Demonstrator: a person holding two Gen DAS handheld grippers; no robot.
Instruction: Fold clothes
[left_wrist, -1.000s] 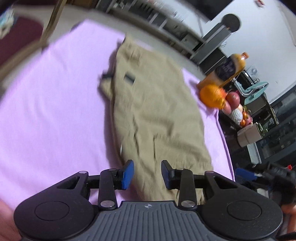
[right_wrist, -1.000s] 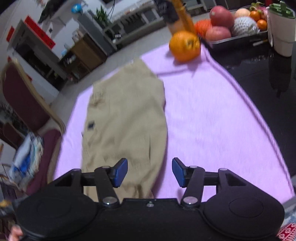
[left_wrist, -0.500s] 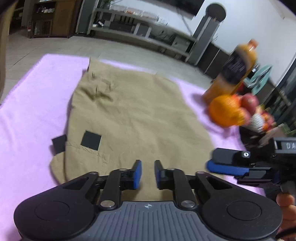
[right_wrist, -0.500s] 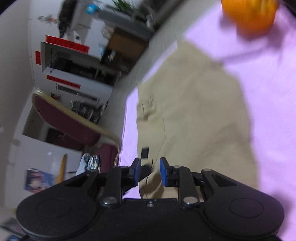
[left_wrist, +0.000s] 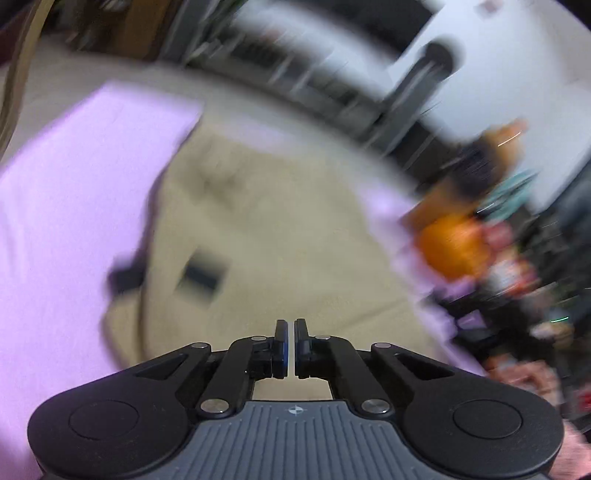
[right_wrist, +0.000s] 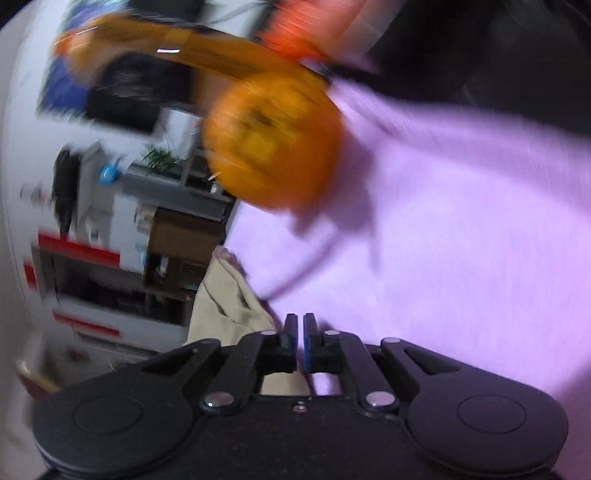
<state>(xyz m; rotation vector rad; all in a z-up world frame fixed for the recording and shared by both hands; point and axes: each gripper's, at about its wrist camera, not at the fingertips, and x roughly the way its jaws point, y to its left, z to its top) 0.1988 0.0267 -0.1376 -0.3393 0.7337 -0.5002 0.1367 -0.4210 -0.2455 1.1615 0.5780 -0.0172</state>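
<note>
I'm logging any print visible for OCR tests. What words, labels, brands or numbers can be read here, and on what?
None can be read.
Orange bottle: the dark label is blurred past reading.
Red strips on the shelving: no characters can be made out.
Beige garment: dark patches, no text visible.

A round orange fruit (right_wrist: 271, 142) sits on the lilac cloth-covered surface (right_wrist: 461, 229), ahead of the claw; a blurred orange drink bottle (right_wrist: 207, 51) lies beyond it.

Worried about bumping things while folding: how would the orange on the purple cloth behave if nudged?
The orange looks round, so it would probably roll readily. The purple cloth under it looks soft and wrinkled, which might slow it. It seems firm, unlikely to bruise from a light push.
</note>
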